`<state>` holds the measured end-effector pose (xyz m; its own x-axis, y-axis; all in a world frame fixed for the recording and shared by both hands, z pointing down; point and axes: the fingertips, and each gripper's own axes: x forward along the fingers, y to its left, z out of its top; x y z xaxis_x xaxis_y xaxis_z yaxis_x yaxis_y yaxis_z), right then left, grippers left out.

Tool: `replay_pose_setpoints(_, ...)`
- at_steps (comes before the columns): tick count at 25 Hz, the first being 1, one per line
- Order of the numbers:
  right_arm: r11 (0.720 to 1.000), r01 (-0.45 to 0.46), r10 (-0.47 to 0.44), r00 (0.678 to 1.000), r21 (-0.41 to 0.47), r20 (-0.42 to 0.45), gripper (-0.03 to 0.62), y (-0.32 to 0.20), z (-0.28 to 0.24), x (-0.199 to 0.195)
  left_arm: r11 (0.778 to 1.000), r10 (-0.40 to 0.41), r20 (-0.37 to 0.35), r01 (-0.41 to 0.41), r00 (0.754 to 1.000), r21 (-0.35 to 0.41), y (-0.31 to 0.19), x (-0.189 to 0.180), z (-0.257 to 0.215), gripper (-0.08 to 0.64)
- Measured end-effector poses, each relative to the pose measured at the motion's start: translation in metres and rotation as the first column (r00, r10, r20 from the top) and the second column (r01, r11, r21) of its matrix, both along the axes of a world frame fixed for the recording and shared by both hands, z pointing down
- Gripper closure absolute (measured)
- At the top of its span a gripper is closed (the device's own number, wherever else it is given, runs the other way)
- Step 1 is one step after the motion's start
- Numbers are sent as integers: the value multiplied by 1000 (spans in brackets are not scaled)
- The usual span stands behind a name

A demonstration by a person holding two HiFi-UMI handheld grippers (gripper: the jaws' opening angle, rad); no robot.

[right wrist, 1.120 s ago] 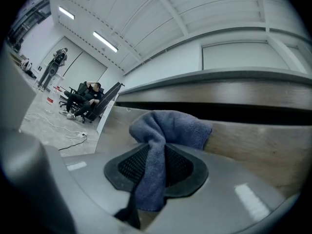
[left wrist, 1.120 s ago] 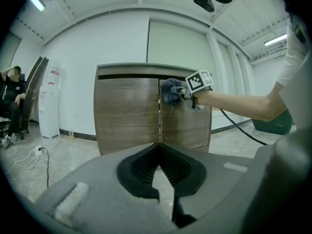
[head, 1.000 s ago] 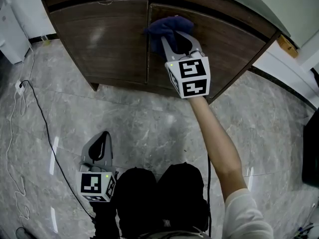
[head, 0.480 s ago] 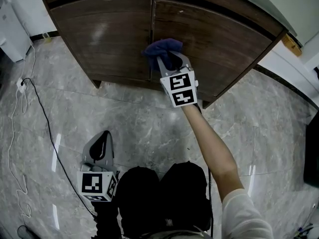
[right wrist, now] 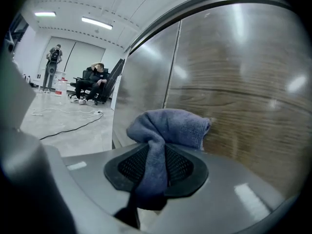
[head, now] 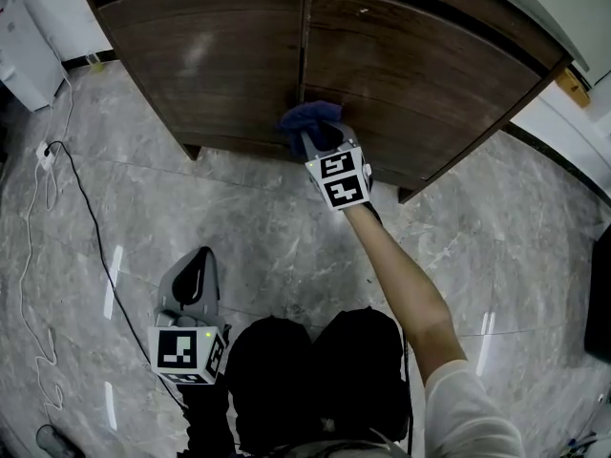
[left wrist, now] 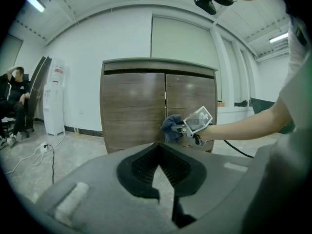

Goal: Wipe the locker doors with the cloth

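A dark wooden locker with two doors fills the top of the head view; the seam (head: 302,36) between the left door (head: 210,55) and right door (head: 430,65) runs down the middle. My right gripper (head: 310,132) is shut on a blue cloth (head: 307,120) and presses it against the lower part of the right door, close to the seam. In the right gripper view the cloth (right wrist: 168,128) bunches out of the jaws against the wood grain (right wrist: 243,96). My left gripper (head: 194,284) hangs low over the floor, shut and holding nothing; its view shows the cloth (left wrist: 170,127) on the locker.
Grey marble floor (head: 239,227) lies in front of the locker. A black cable (head: 91,246) snakes along the left. A white appliance (head: 24,51) stands at far left. People (right wrist: 92,84) sit and stand in the room's far end.
My right gripper has slid the cloth down the door, from near the top edge to the lower part by the seam. The left gripper has stayed where it was.
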<state>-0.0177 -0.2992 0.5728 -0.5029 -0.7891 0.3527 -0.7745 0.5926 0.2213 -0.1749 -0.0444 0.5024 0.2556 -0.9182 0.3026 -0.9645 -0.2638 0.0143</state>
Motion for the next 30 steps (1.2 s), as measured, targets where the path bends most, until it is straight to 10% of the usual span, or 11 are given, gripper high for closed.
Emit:
replay_pose_setpoints(16,978,-14,-10,994,-209,-110,488,3,107,-11,1000,-12,-7,12,1000,-24,-4,-6,11,560)
replay_pose_setpoints(30,989,14,-26,996,-149,-80,488,-2,43,-31,1000,-16,-22,16,1000,-12,-2,-10,7,560)
